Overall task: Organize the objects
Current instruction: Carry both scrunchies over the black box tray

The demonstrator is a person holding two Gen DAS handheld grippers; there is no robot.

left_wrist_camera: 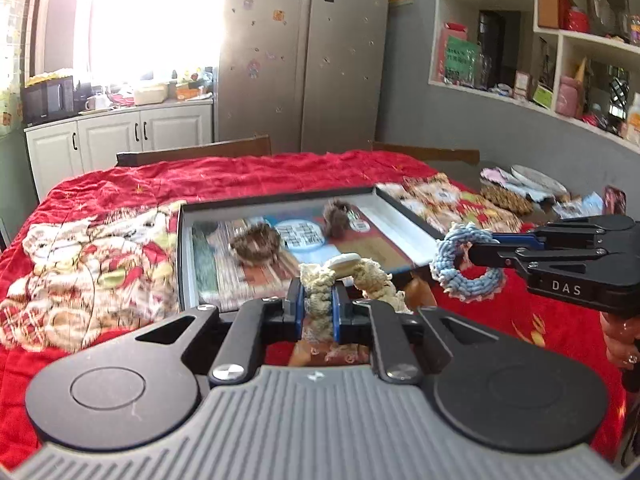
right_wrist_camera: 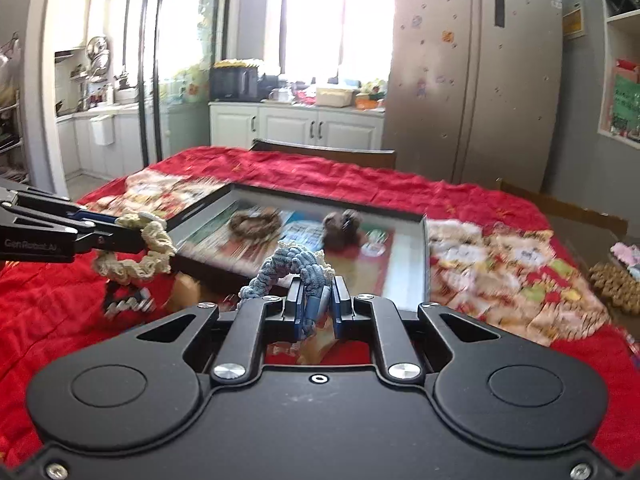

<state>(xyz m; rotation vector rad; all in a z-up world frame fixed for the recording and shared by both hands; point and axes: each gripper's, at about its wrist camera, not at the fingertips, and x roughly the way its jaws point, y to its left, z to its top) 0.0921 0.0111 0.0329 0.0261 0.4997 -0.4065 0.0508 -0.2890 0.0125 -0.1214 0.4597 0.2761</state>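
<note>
Left gripper [left_wrist_camera: 319,312]: nearest in the left view; blue-padded jaws clamped on a cream rope ring [left_wrist_camera: 320,284]. The ring arches up and forward from the jaws, with a pale disc on top. In the right view this gripper [right_wrist_camera: 128,236] comes in from the left edge, the cream ring [right_wrist_camera: 136,256] hanging from its tip above the cloth.
Right gripper [right_wrist_camera: 316,308]: nearest in the right view; jaws clenched on a blue rope ring [right_wrist_camera: 296,264], whose loop rises ahead of the pads. In the left view it [left_wrist_camera: 476,250] reaches in from the right edge, with the blue ring [left_wrist_camera: 466,264] dangling at its tip, clear of the table.
Hand [left_wrist_camera: 618,344]: partly seen under the right gripper at the right edge.
Cloth [left_wrist_camera: 120,184]: red quilted cover with printed cartoon panels, spread over the whole table.
Tray [left_wrist_camera: 280,198]: shallow, dark-rimmed, printed floor; lies on the cloth just beyond both grippers.
Tray contents: brown rope ring [left_wrist_camera: 256,242] left of centre; a dark brown furry lump [left_wrist_camera: 336,218] behind it, too blurred to name.
Table's far right: woven mat [left_wrist_camera: 506,198], pale plate [left_wrist_camera: 538,180], small packets.
Chairs: two dark wooden backs [left_wrist_camera: 192,152] behind the table.
Background: fridge [left_wrist_camera: 304,52], white cabinets [left_wrist_camera: 116,136] with a microwave [left_wrist_camera: 48,98] on top, bright window, wall shelves [left_wrist_camera: 560,52] at right.
</note>
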